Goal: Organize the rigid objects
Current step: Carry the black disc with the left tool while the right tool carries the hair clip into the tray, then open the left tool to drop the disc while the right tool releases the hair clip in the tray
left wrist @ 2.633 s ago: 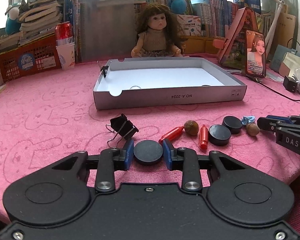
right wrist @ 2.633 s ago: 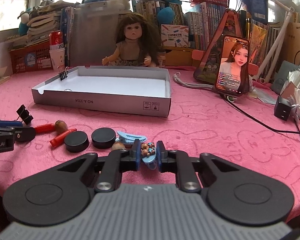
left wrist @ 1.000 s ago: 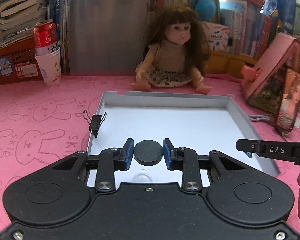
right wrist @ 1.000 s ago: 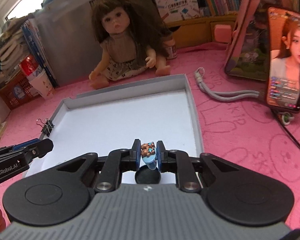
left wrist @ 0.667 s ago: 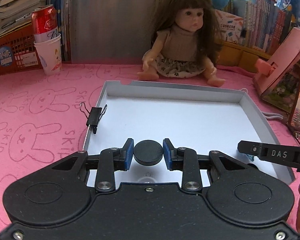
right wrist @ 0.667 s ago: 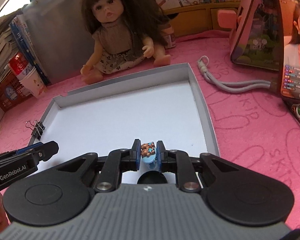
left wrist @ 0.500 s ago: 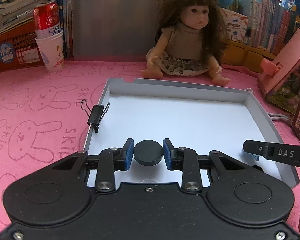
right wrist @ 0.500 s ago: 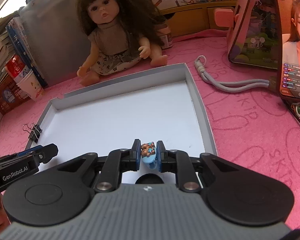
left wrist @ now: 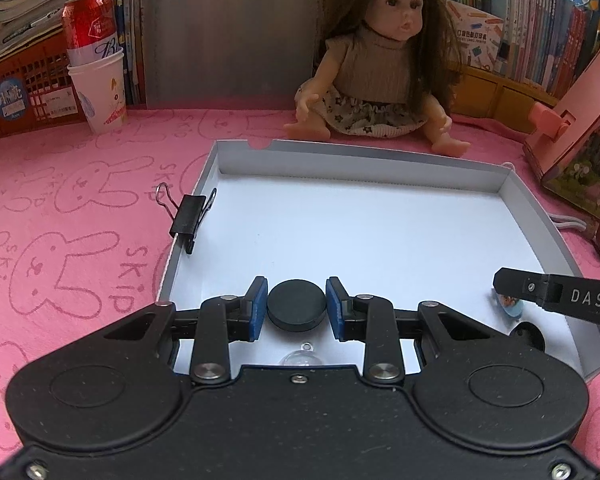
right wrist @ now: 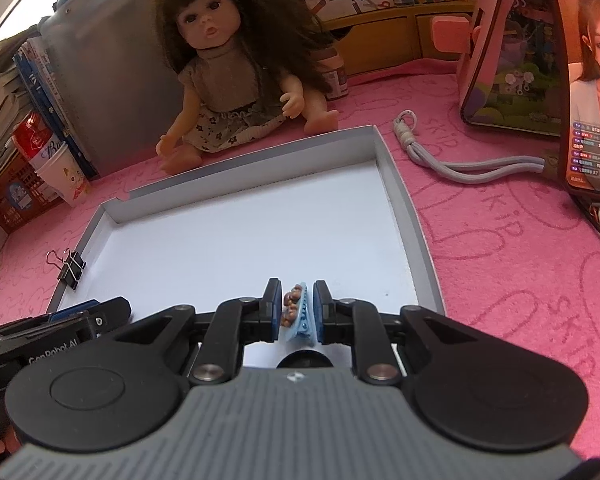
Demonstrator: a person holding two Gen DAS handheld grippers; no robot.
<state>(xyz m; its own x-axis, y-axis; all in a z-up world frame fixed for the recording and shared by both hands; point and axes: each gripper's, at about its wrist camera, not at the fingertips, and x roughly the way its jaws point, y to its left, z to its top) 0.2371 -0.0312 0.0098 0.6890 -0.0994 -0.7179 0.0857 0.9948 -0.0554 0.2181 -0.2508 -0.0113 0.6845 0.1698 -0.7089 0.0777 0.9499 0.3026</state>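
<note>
pinching a black disc [left wrist: 297,311] in the left gripper [left wrist: 297,304], blue pads pressed to its 2 sides, flat face up. hovering with it over the near left part of a shallow grey tray [left wrist: 380,164], above the white floor and clear of it. just below the disc, on the tray floor, a small clear dome with a loop [left wrist: 300,358], half hidden by the gripper body.

in the right gripper [right wrist: 297,312], a blue hair clip [right wrist: 298,314] with small brown figures on it, standing on edge and tilted between the pads; jaws easing apart, clip still between them and, as far as can be made out, still touched by both pads. held over the near right corner of the tray. directly beneath, a second black disc [right wrist: 304,360] lying on the tray floor, mostly hidden.

clamped on the tray's left wall, 1 black binder clip [left wrist: 188,220], wire handles splayed to both sides. tray resting on a pink cloth [left wrist: 60,200] printed with rabbits. behind the far wall, a doll [left wrist: 384,60] sitting upright, feet just beside the tray.
</note>
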